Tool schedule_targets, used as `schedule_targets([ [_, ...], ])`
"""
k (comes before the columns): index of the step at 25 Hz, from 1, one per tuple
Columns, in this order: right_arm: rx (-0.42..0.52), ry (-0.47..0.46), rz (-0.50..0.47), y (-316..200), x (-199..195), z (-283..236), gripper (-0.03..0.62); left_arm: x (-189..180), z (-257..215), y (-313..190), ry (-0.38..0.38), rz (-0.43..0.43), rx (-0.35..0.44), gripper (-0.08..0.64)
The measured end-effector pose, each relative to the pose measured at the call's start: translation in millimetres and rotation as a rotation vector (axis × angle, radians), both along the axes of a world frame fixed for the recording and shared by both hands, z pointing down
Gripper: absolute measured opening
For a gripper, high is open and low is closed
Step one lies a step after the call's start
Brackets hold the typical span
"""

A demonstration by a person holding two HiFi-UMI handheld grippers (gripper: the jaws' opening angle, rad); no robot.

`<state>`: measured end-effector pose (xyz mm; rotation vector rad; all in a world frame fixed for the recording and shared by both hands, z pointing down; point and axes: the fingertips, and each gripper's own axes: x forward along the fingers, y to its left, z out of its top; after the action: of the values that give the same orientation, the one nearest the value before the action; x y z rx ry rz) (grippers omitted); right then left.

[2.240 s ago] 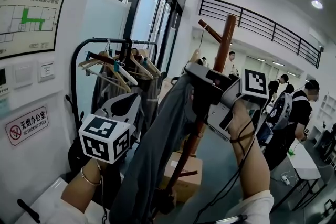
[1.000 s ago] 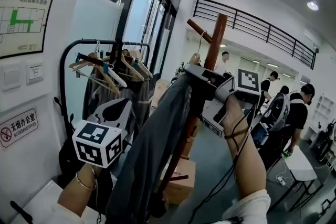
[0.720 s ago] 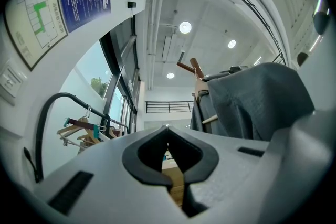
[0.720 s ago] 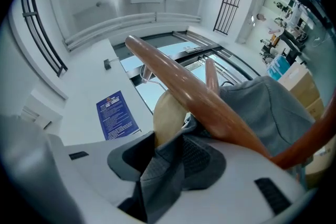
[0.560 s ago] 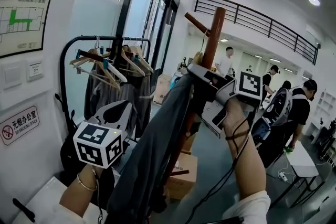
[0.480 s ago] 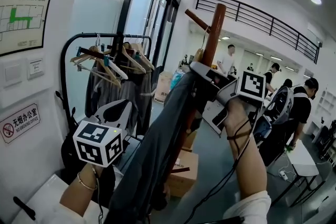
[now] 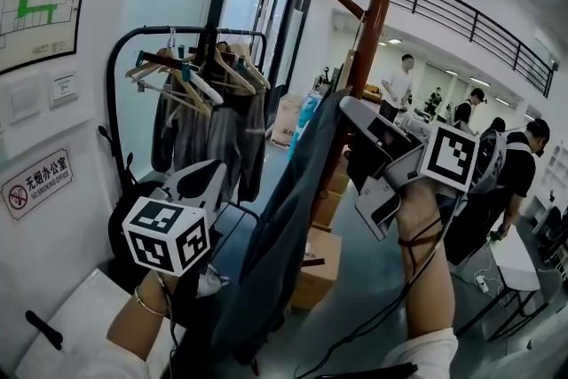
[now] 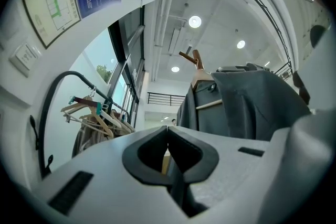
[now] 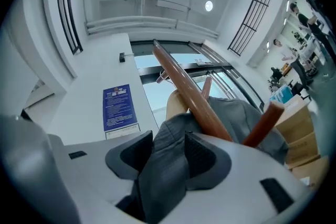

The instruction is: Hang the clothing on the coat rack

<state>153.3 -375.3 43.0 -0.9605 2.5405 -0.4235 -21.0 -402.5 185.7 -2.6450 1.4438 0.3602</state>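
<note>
A dark grey garment [image 7: 293,191] hangs long from its top, which lies against the brown wooden coat rack [image 7: 368,40]. My right gripper [image 7: 351,115] is at that top end, just under a slanted peg [image 9: 191,97]. Its jaws are opening, with a fold of the grey garment [image 9: 168,165] still bunched between the pads, which stand wide apart. My left gripper [image 7: 209,169] is lower on the left, beside the hanging cloth and pointing up. In its own view the left gripper [image 8: 168,131] is shut, tips meeting, and the garment [image 8: 252,102] hangs beyond on the right.
A black clothes rail [image 7: 191,71] with wooden hangers and dark clothes stands on the left by the white wall [image 7: 40,182]. A cardboard box [image 7: 324,266] sits at the rack's foot. People [image 7: 515,173] stand at the right, near a white table [image 7: 510,266].
My right gripper has shifted slightly right and down beside the rack pole, with the garment's top still at its jaws. The left gripper has barely moved. The head view has swung.
</note>
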Motion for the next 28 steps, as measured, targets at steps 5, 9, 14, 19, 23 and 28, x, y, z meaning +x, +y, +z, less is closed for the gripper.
schedule_targets([
  [5,0.051,-0.01,0.037,11.1,21.4,18.0,0.198,15.9,19.8,4.7,0.007,0.019,-0.046,0.008],
  [9,0.079,-0.004,0.028,19.5,29.6,24.8,0.198,25.2,28.3,8.6,0.014,0.028,-0.068,0.009],
  [14,0.16,0.033,0.006,38.0,32.4,40.8,0.198,35.1,43.4,17.8,0.028,0.019,-0.09,0.008],
  [19,0.226,0.076,0.033,41.1,36.1,63.7,0.196,41.8,59.8,19.1,0.05,-0.001,-0.116,0.008],
  [23,0.19,0.074,0.104,28.1,48.1,101.4,0.195,42.4,68.6,26.0,0.072,-0.023,-0.123,0.008],
  [28,0.106,0.153,0.336,10.6,82.4,164.3,0.195,46.1,87.8,35.9,0.075,-0.042,-0.15,0.008],
])
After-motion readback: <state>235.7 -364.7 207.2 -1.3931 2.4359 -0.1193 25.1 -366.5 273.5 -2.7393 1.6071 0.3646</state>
